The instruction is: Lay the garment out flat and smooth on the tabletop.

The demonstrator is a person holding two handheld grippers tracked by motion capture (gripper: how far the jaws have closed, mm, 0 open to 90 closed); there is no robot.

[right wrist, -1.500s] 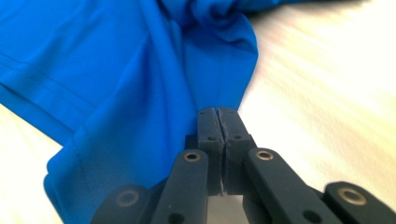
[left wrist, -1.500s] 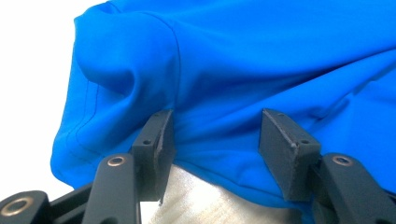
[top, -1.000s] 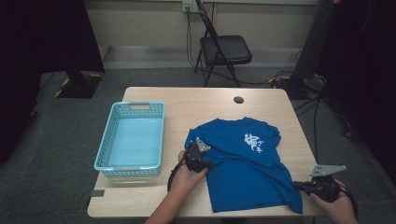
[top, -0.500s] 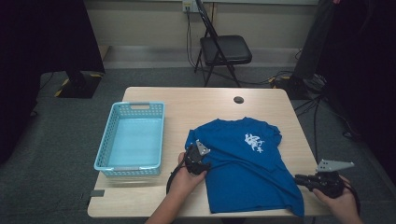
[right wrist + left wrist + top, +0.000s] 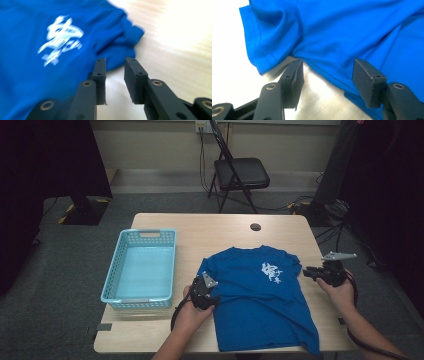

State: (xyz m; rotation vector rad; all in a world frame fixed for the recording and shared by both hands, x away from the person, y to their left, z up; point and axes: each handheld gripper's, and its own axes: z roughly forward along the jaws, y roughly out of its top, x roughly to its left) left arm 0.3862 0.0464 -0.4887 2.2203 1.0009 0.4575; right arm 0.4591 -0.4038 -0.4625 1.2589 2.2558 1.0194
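high view: a blue t-shirt (image 5: 262, 305) is spread flat on the wooden table (image 5: 220, 230), to the right of a light blue basket (image 5: 140, 270). the left gripper (image 5: 204, 290) is held at the shirt's left edge, just below the sleeve. in the left gripper view its jaws are seen wide apart, with the shirt's edge (image 5: 332, 50) lying between them and no pad pressed on the cloth. the right gripper (image 5: 312, 272) is held just beside the shirt's right sleeve. its jaws have just been opening; in the right gripper view a narrow gap is seen between them, nothing is gripped, and the sleeve (image 5: 120, 42) lies just beyond the tips. a white print (image 5: 270, 270) is borne on the chest; its characters cannot be read.
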